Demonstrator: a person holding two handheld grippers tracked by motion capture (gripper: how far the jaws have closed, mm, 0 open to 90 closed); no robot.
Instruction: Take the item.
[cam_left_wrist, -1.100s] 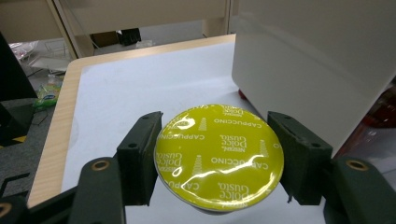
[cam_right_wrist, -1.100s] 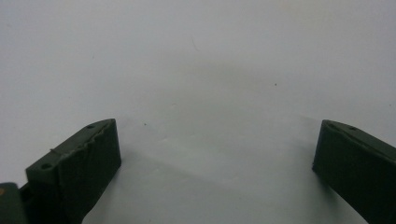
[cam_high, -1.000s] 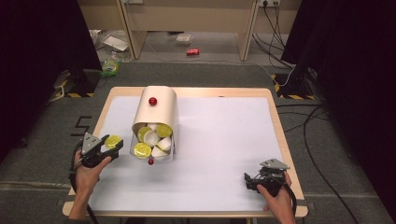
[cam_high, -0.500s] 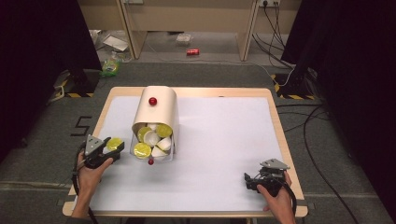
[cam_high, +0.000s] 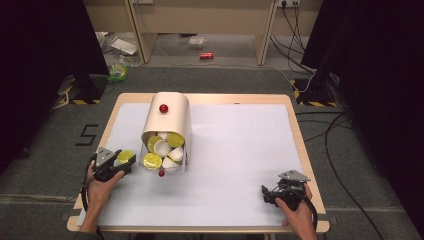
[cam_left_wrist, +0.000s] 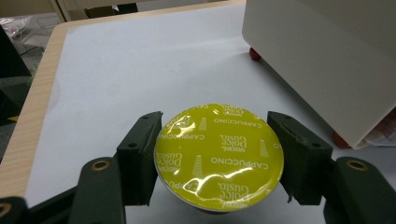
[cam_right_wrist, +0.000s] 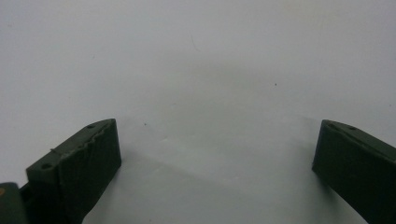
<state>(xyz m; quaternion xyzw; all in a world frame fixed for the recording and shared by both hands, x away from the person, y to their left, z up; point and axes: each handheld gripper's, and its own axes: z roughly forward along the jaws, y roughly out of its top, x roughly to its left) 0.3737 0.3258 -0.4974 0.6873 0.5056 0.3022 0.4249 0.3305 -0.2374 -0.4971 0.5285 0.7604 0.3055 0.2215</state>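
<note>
Claw jaws of the left claw pinch a yellow-lidded capsule at lower left of the high view, beside the tipped container; the right claw stands spread over the white surface, lower right.

My high view is soft, the table evenly lit, the sides of the room black. Glare streaks the capsule's foil lid; the right gripper jaws blur.
</note>
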